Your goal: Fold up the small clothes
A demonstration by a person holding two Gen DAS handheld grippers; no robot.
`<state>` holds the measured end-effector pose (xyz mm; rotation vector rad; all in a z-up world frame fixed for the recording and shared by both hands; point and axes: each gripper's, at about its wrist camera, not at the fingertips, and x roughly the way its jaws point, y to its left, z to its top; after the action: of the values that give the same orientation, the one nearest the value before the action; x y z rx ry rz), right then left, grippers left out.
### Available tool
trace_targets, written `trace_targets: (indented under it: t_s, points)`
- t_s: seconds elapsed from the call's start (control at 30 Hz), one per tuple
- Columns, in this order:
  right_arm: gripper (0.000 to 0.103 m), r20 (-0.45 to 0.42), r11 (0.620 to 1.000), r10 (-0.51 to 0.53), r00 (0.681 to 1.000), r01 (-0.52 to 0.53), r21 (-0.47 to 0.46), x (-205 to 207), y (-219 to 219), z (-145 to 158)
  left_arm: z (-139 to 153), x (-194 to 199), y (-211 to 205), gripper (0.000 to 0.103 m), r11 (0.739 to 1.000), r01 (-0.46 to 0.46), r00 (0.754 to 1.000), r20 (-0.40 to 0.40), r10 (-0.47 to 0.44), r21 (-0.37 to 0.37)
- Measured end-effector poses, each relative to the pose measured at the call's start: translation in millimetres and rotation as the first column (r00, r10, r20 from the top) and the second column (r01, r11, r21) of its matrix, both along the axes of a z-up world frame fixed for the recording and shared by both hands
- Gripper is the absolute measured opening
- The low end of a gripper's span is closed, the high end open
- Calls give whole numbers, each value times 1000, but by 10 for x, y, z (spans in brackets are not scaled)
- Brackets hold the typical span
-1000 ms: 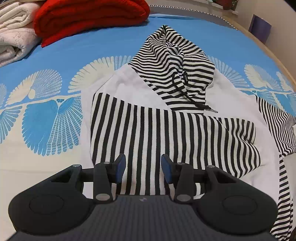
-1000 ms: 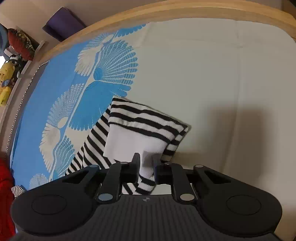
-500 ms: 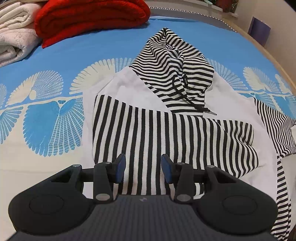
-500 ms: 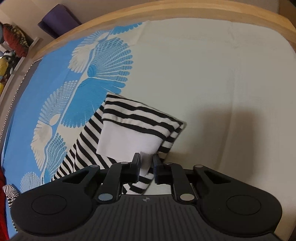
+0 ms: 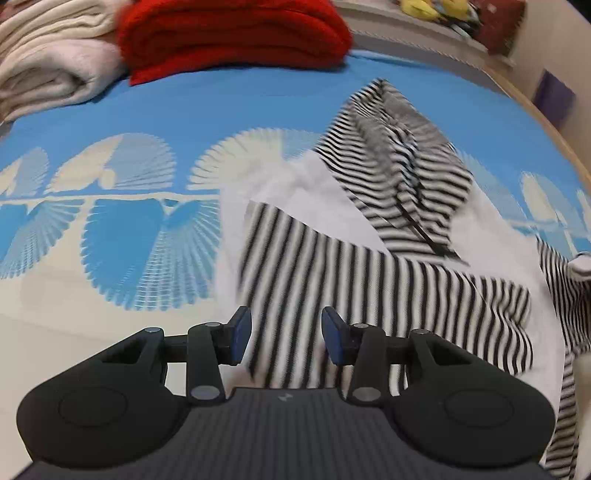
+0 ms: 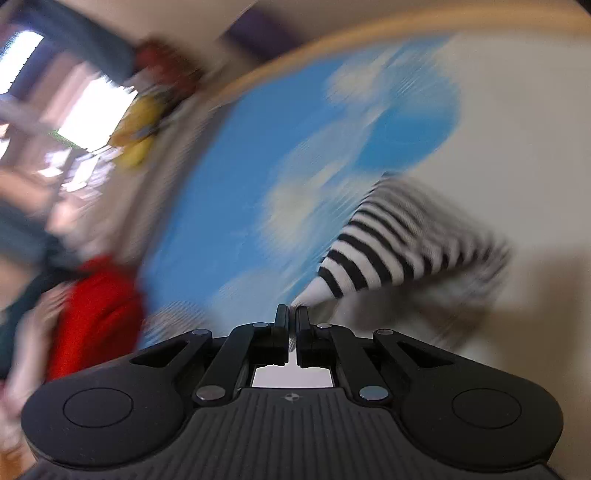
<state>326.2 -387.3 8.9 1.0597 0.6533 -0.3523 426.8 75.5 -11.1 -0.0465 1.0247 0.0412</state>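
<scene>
Bed (image 5: pixel 258 103) with a blue and cream fan-patterned cover, wooden rim along its far right edge. A folded red blanket (image 5: pixel 236 33) and a cream blanket (image 5: pixel 48 62) sit side by side at the far left corner.

Striped hoodie (image 5: pixel 354 280), black and white with white panels, lies spread on the bed's right half, hood (image 5: pixel 399 155) pointing to the far edge, drawstring trailing down over the chest. One sleeve is folded across the body. The other sleeve (image 6: pixel 373 254) is lifted off the cover near the right edge, its white cuff end pinched and the striped part hanging away behind it; view heavily blurred.

Right gripper (image 6: pixel 291 321): jaws have just been closing and now stand nearly together, clamped on the white cuff end of the sleeve.

Left gripper (image 5: pixel 286 334): jaws parted about halfway, nothing between them, hovering above the hoodie's lower hem near the bed's near edge.
</scene>
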Motion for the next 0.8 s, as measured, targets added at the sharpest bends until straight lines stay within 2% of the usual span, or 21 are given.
trace_targets:
  t_s: [0.07,0.1,0.13,0.17,0.2,0.23,0.27,0.33,0.37,0.47,0.6,0.73,0.8]
  points:
    - [3,81,978,133,988,-144,151,91,553,-69,47,23,159,47,998,-56,998,7,56,-25]
    - [3,115,942,216,970,-238,238,156,822,-150,61,33,227,47,996,-78,997,8,78,-40]
    - [6,137,884,310,941,-339,321,230,1085,-254,70,42,293,47,993,-100,995,5,101,-60]
    - [6,118,818,414,903,-426,387,304,1343,-361,70,54,348,47,990,-115,993,0,116,-80]
    - [7,74,773,496,865,-479,416,347,1533,-442,58,67,390,47,987,-126,992,-8,126,-104]
    - [14,22,749,561,827,-519,412,363,1672,-499,39,76,411,47,984,-129,992,-17,128,-122]
    - [19,-40,745,610,791,-555,371,354,1765,-532,10,82,419,47,982,-129,992,-29,126,-138]
    - [25,-157,759,640,752,-587,280,337,1792,-550,-71,87,414,47,976,-127,991,-62,118,-178]
    - [25,-194,770,634,749,-585,256,339,1759,-554,-115,91,410,47,971,-127,990,-79,113,-205]
    - [25,-246,821,568,785,-520,237,329,1502,-570,-253,80,384,46,958,-128,989,-111,102,-257]
    - [25,-305,880,474,826,-458,127,345,1227,-467,-458,118,305,40,948,-120,989,-116,89,-296]
    - [39,-356,903,412,839,-429,33,360,1042,-420,-700,212,193,39,935,-144,984,-151,99,-325]
    - [43,-376,909,385,843,-417,-3,358,931,-426,-792,251,113,39,932,-146,982,-163,95,-332]
